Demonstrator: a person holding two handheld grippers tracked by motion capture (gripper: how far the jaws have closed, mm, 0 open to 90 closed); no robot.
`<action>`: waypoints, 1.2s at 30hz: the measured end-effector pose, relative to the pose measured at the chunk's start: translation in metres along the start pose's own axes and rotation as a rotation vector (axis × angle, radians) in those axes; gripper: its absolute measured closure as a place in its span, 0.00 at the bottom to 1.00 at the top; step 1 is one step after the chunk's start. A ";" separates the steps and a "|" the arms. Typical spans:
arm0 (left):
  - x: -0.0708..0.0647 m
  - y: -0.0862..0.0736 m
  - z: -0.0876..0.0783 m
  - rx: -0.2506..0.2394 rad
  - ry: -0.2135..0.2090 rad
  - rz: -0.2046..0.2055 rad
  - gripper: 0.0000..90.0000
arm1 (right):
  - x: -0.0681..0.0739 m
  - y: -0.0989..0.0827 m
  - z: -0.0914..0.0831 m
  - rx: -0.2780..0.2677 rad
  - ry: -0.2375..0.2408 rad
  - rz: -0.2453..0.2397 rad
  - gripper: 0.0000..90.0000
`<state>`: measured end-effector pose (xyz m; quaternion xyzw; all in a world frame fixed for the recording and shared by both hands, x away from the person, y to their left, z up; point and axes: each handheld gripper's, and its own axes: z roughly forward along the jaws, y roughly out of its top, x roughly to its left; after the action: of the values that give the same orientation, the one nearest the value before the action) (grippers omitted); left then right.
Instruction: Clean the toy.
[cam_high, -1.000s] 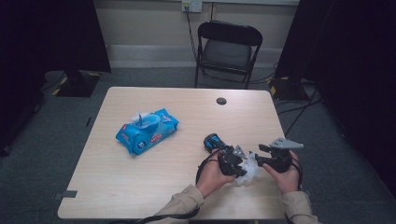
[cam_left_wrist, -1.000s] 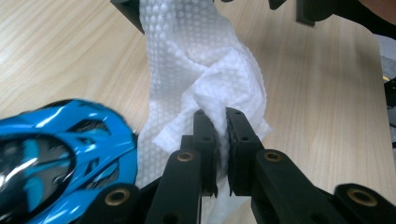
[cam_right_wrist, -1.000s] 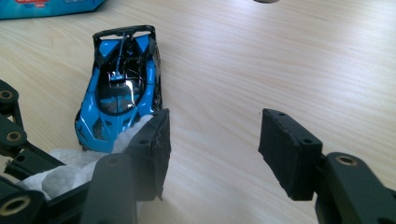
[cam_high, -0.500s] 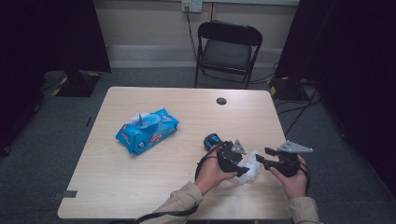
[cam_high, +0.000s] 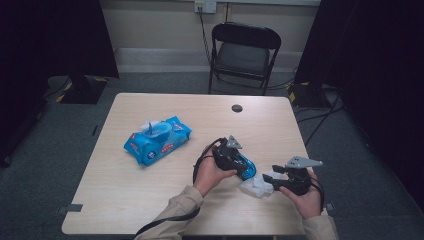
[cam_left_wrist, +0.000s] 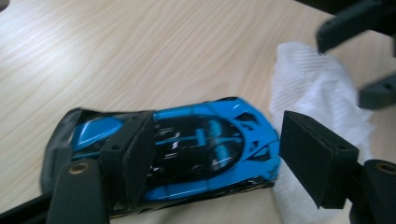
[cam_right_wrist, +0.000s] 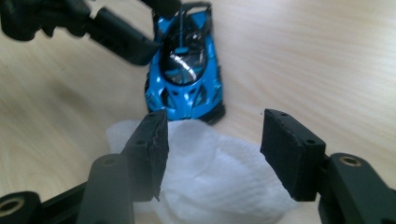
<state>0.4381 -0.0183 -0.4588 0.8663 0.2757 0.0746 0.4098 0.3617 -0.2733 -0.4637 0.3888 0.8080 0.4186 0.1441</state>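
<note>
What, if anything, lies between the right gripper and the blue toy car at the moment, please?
Only the crumpled white wipe: it lies on the table between the open right gripper and the tail of the blue toy car, touching the car's rear end. The left gripper straddles the car.

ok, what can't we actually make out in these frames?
- Toy car: nose covered by the left gripper pad, left gripper view.
- Wet-wipe pack: print too small, high view.
- White wipe: near edge cut off by the frame under the right gripper, right gripper view.
</note>
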 end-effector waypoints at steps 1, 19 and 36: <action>0.002 -0.001 0.001 0.009 0.009 -0.008 0.28 | 0.001 -0.001 0.002 0.010 0.005 -0.006 0.45; 0.019 -0.014 0.012 0.014 0.075 -0.017 0.18 | 0.008 -0.018 0.027 0.150 0.000 -0.055 0.51; 0.011 -0.013 0.017 0.046 0.097 0.025 0.08 | -0.014 -0.005 0.009 0.077 -0.110 0.096 0.92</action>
<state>0.4484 -0.0176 -0.4806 0.8743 0.2860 0.1155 0.3748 0.3735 -0.2809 -0.4743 0.4548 0.7948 0.3716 0.1531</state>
